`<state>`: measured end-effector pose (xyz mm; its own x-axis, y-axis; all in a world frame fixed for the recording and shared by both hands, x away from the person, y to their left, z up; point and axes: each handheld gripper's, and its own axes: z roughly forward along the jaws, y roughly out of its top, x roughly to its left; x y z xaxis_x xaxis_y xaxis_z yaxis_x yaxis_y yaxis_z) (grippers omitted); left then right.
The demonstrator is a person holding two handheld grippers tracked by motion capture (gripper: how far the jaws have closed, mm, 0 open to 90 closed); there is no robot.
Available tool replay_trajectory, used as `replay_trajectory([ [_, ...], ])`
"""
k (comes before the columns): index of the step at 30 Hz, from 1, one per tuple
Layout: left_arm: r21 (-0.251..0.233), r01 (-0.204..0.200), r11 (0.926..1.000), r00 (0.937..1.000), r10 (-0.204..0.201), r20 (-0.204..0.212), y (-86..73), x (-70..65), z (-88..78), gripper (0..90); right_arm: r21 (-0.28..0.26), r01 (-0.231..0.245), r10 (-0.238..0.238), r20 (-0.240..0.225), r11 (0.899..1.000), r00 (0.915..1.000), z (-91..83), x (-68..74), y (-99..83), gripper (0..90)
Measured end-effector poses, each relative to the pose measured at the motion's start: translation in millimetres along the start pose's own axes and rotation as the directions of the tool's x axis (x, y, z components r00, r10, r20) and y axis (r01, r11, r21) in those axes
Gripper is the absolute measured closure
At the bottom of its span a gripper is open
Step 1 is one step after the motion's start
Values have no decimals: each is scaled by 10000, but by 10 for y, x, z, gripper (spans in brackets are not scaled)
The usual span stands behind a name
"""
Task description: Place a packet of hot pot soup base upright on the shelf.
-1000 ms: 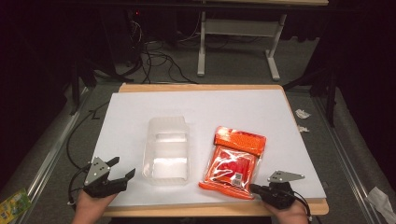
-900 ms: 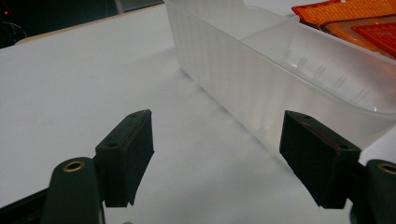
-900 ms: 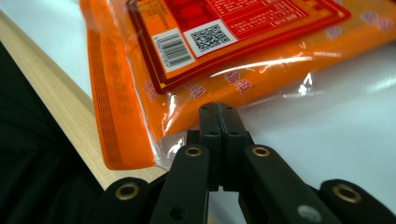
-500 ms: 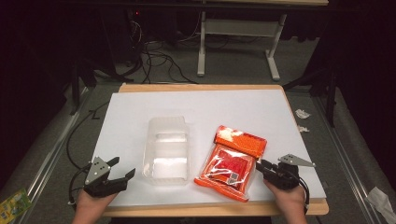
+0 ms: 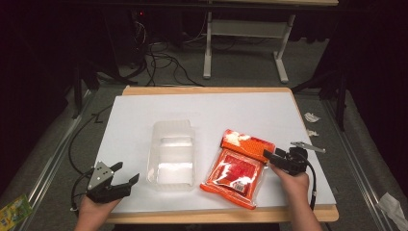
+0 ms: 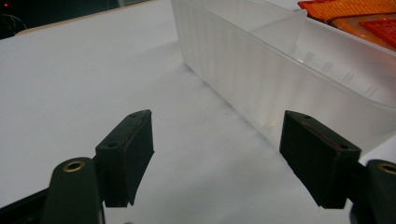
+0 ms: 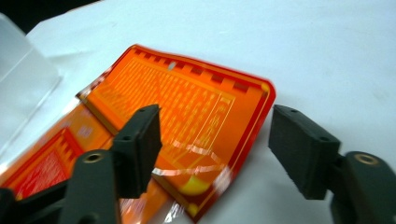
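Left gripper (image 5: 126, 174) spread, beside clear container (image 5: 172, 154) (empty). Right gripper (image 7: 212, 135) spread over orange packet (image 5: 237, 167); table (image 5: 250, 110) otherwise bare.

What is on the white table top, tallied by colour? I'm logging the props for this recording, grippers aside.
Clear: 1, the plastic container with an inner divider.
Orange-red: 1, the flat packet lying beside it.
Total: 2 things on the table.
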<state>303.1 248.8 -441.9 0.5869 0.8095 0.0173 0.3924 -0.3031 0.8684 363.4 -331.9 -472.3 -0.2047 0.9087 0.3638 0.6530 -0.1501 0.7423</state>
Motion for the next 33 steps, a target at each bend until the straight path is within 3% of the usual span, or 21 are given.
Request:
replay_trajectory([
  [6, -3, 47, 10000, 10000, -47, -33, -10, 11, -9, 267, 218, -1053, 1057, -198, 9942, 9942, 228, -147, 137, 293],
  [11, 6, 78, 10000, 10000, -78, -58, -19, 16, -7, 267, 405, -1403, 1423, -515, 9893, 9885, 280, -190, 175, 333],
  [16, 36, 81, 10000, 9999, -81, -63, -18, 11, 0, 267, 584, -1270, 1315, -814, 9902, 9880, 312, -180, 170, 431],
  [18, 44, 66, 10000, 10000, -66, -57, -17, 6, 1, 266, 663, -1212, 1282, -1146, 9904, 9851, 310, -177, 168, 484],
  [22, 22, 52, 10000, 10000, -52, -53, -16, 3, -2, 267, 423, -951, 1002, -1401, 9946, 9851, 275, -125, 158, 597],
  [25, 3, 62, 10000, 10000, -62, -48, -18, 8, -6, 267, 285, -526, 558, -1245, 9982, 9906, 238, -67, 146, 697],
  [26, 4, 67, 10000, 10000, -67, -48, -18, 10, -6, 267, 218, -371, 394, -1159, 9991, 9925, 218, -55, 138, 789],
  [30, -8, 66, 10000, 10000, -66, -31, -18, 11, -5, 267, 89, -62, 70, -958, 9999, 9954, 189, -52, 126, 887],
  [33, -9, 54, 10000, 10000, -54, -32, -16, 11, -6, 267, -81, 187, -193, -867, 9998, 9960, 171, -20, 129, 900],
])
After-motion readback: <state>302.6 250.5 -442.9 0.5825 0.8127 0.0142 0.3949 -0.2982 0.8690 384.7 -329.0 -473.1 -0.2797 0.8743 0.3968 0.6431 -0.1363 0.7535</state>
